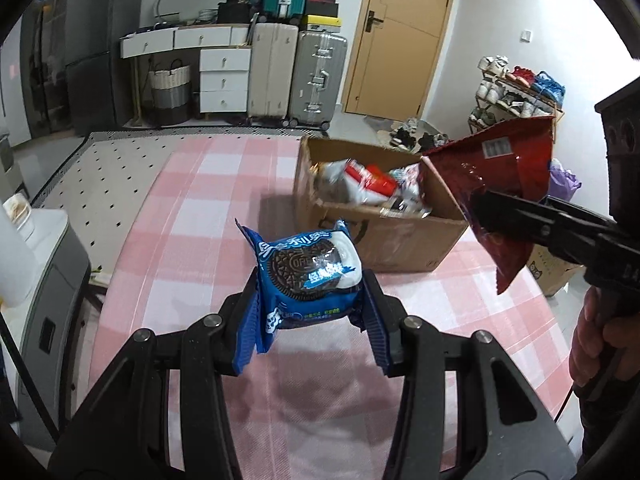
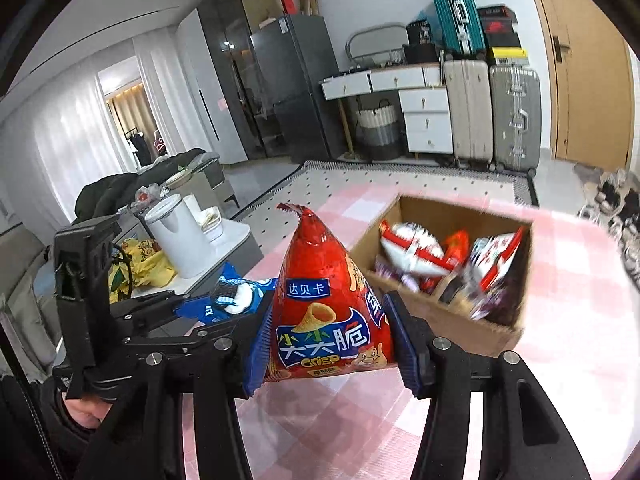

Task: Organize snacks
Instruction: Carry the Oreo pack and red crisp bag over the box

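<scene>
My left gripper (image 1: 310, 312) is shut on a blue Oreo packet (image 1: 308, 268) and holds it above the pink checked cloth. My right gripper (image 2: 330, 344) is shut on a red triangular crisp bag (image 2: 326, 312), held up in the air. That red bag (image 1: 496, 176) shows at the right of the left wrist view, beside the open cardboard box (image 1: 400, 236). The box (image 2: 448, 320) holds several snack packets and lies just beyond the red bag. The Oreo packet (image 2: 236, 300) and the left gripper (image 2: 224, 308) show to the left in the right wrist view.
The pink checked cloth (image 1: 208, 208) covers a perforated table (image 1: 108, 184). A white kettle (image 2: 180, 240) and bowls stand on a side cabinet to the left. Suitcases (image 1: 316, 76), white drawers, a door and a shoe rack (image 1: 516, 96) lie beyond the table.
</scene>
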The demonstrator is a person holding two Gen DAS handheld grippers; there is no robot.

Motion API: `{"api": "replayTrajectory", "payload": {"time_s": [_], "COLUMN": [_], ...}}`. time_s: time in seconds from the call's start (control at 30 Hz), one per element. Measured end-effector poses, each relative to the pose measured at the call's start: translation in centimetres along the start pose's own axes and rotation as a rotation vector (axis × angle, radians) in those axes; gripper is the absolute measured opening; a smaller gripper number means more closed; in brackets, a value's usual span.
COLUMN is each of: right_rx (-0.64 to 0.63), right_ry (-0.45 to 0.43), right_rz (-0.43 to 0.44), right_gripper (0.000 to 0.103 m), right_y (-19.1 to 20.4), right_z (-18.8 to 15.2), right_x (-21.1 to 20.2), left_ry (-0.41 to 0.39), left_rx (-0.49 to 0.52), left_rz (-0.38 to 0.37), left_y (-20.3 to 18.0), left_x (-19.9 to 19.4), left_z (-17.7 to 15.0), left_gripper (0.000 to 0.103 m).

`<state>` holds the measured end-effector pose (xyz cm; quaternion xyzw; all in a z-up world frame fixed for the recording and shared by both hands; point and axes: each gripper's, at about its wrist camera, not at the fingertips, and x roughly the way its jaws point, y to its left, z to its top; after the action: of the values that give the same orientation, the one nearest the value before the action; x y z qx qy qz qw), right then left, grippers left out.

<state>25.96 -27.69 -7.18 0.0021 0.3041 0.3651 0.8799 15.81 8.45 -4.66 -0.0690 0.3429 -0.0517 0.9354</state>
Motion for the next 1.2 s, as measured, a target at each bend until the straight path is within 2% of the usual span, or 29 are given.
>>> {"api": "replayTrajectory", "payload": {"time_s": [0.5, 0.67, 0.8, 1.03, 1.2], "right_rx": [-0.043, -0.021, 0.000, 0.002, -0.004], "right_ry": [-0.097, -0.112, -0.111, -0.077, -0.052], "right_rz": [-0.067, -0.077, -0.090, -0.115, -0.131], "right_gripper": [0.053, 0.053, 0.053, 0.053, 0.053], "right_y": [-1.7, -3.4, -5.0, -6.8, -8.2], "right_z": [7.0, 9.0, 10.1, 11.6, 13.0], "right_x": [-5.4, -6.0, -5.6, -3.2, -1.1], "left_ry": [-0.047, -0.057, -0.053, -0.054, -0.044], "left_rx": [0.072, 0.139, 0.160, 0.135, 0.103], "left_rz": [-0.063, -0.045, -0.047, -0.076, -0.122], "left_y": [-3.6, -6.0, -7.6, -8.3, -8.3], "left_x": [1.5, 2.0, 2.9, 5.6, 7.0], "left_z": [9.8, 12.1, 13.7, 17.0, 18.9], "left_gripper": [0.043, 0.043, 0.043, 0.043, 0.043]}}
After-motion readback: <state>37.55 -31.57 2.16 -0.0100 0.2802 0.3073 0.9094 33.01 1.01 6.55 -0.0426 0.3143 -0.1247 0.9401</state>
